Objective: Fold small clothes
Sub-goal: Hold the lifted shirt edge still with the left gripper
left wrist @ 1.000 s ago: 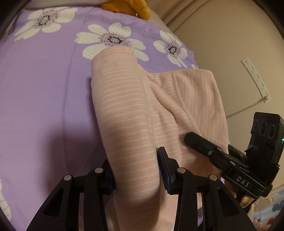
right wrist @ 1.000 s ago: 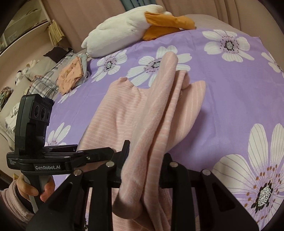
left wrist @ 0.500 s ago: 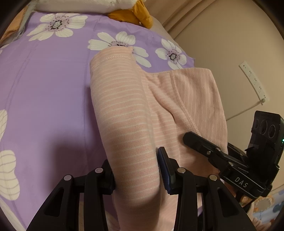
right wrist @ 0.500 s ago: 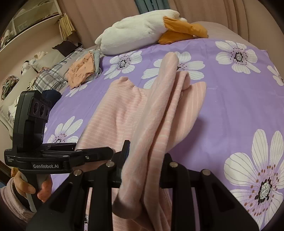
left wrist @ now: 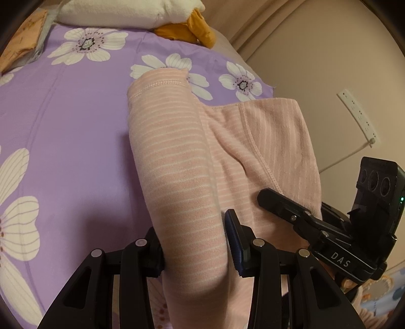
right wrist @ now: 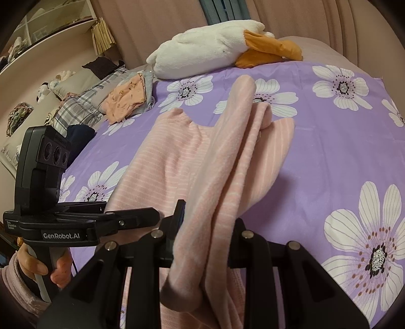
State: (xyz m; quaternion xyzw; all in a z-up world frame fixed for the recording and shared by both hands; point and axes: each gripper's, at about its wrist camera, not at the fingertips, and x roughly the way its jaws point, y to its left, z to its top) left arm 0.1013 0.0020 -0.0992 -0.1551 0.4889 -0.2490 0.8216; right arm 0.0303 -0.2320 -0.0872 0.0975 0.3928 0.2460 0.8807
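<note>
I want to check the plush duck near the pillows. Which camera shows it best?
The right wrist view: the plush duck lies whole at the far edge of the bed, white body and orange feet. The left wrist view catches only its lower edge and feet, cut off at the top.

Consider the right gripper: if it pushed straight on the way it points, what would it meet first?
The pink striped garment it already grips, stretched ahead of the right gripper; beyond that, probably the purple flowered sheet, though depth is hard to judge.

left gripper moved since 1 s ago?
Yes. The left gripper, shut on the pink striped garment, has pulled back and up: the plush toy at the bed's far end has come into its view.
</note>
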